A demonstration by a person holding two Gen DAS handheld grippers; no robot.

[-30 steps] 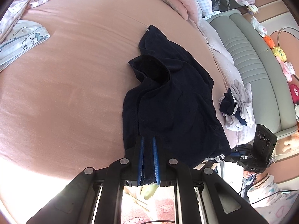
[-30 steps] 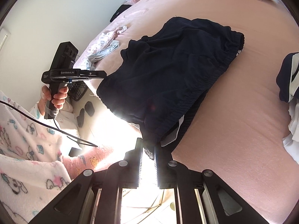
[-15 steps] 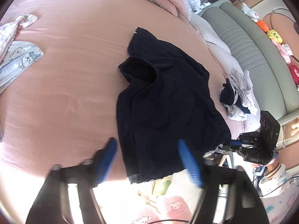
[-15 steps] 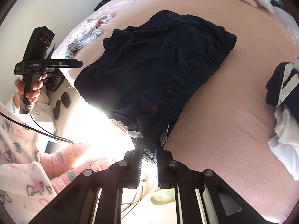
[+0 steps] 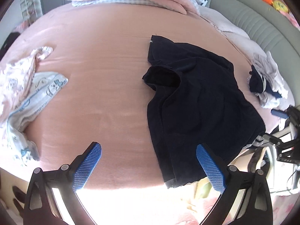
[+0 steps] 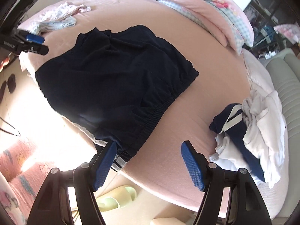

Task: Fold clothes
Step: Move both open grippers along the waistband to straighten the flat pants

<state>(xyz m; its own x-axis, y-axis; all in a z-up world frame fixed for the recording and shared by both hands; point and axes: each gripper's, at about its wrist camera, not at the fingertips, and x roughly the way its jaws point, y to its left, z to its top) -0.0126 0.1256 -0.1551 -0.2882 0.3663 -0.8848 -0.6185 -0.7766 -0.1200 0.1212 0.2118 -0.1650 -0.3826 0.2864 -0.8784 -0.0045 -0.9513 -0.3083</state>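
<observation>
Shorts (image 6: 116, 78), waistband in right view only, slippers (image 6: 116, 198)

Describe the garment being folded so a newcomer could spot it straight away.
Start at the pink bed filling both views. Near its front edge lies a pair of dark navy shorts, spread fairly flat, one corner hanging over the edge. Only these are plain navy with a gathered elastic waistband; the other clothes lie in crumpled pale heaps near the bed's sides.
</observation>
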